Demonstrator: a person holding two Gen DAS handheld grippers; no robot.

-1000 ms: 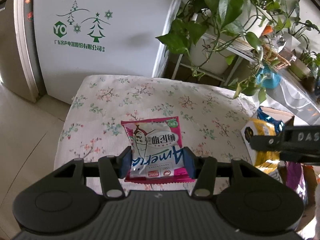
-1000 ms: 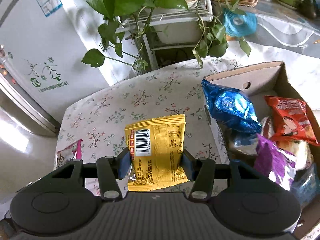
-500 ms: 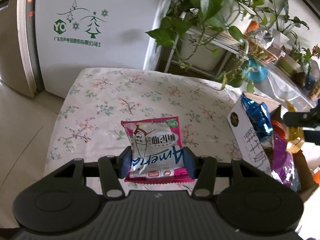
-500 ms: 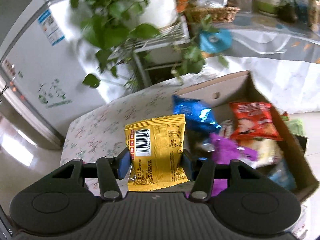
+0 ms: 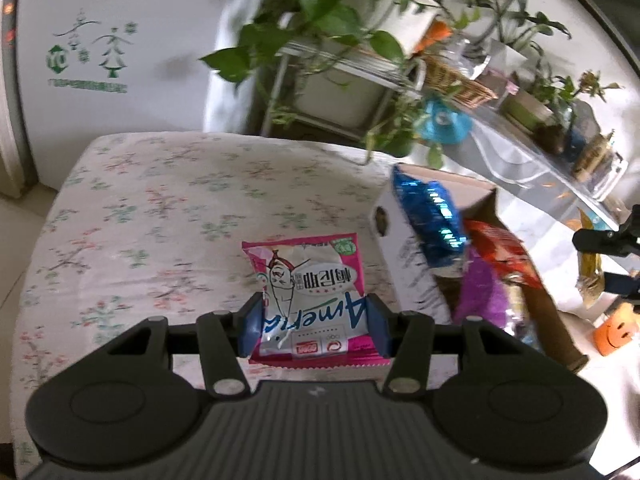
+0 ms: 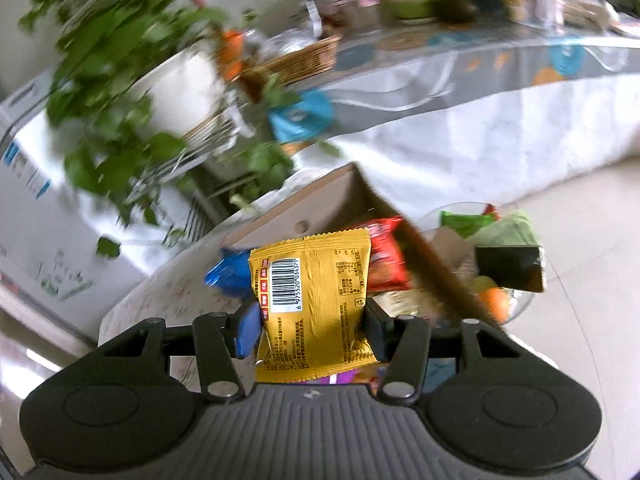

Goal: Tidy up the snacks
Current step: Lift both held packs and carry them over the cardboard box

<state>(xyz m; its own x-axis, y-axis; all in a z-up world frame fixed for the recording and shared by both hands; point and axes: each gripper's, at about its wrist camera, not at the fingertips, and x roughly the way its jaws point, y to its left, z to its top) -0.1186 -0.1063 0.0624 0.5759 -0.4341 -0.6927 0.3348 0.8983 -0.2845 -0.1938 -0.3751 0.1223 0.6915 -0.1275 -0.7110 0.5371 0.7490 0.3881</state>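
Note:
My left gripper [image 5: 314, 326] is shut on a pink and white snack packet [image 5: 310, 292] and holds it over the floral tablecloth [image 5: 160, 208]. My right gripper [image 6: 312, 326] is shut on a yellow snack packet [image 6: 314, 300] with a barcode, held above the cardboard box [image 6: 332, 192]. The box [image 5: 400, 256] stands at the table's right side and holds a blue packet [image 5: 430, 216], a red packet [image 5: 502, 256] and a purple packet [image 5: 480, 292]. The right gripper with the yellow packet [image 5: 590, 276] shows at the far right of the left wrist view.
A white fridge [image 5: 112, 40] stands behind the table. A plant stand with leafy pots [image 5: 340, 40] is at the back. A long covered table [image 6: 480, 92] runs behind the box. A clear bowl with packets [image 6: 492, 256] sits on the floor right of the box.
Both grippers have swung to the right with their packets. The right gripper has moved from beside the box to above it, and the view is blurred by motion.

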